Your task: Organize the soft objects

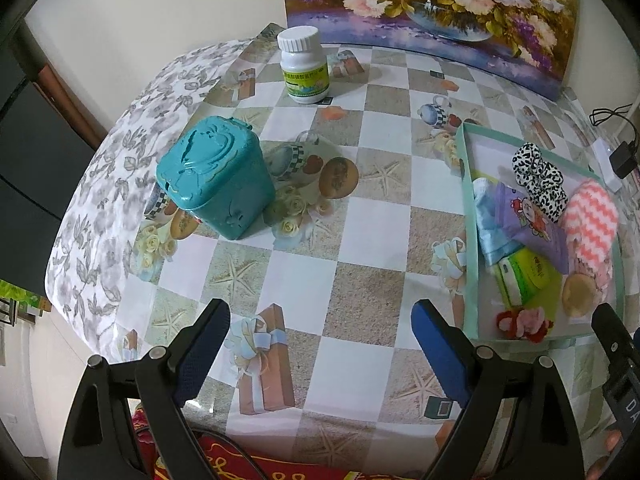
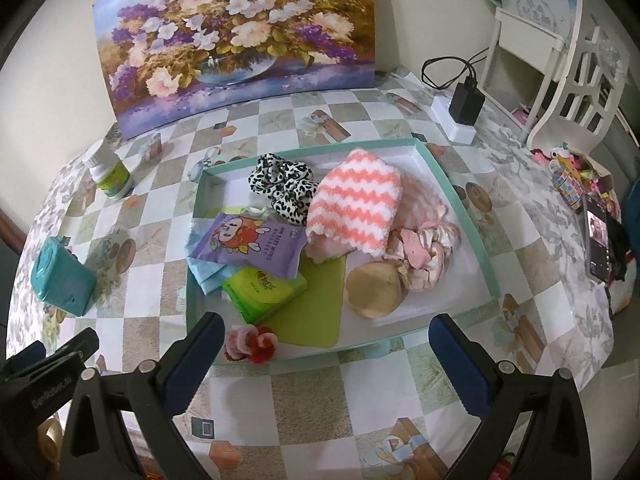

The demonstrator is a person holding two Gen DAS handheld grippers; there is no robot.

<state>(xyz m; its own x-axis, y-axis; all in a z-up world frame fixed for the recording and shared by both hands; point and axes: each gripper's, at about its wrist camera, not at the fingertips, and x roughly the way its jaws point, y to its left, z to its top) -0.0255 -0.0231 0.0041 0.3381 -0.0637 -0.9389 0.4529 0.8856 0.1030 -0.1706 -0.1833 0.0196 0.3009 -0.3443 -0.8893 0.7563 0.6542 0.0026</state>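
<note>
Both grippers, left [image 1: 320, 356] and right [image 2: 326, 360], wide open, empty. Striped cloth [image 2: 354, 200] ahead in tray [image 2: 464, 204]: light, floppy; pinch folded edge.

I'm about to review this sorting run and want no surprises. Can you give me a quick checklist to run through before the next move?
1. Left gripper open, nothing between its jaws: ok.
2. Right gripper open and holding nothing: ok.
3. Soft items such as the zigzag cloth and leopard scrunchie inside the tray: ok.
4. Teal box and pill bottle standing apart from the tray: ok.
5. Any soft item left outside the tray: cannot tell.
</note>
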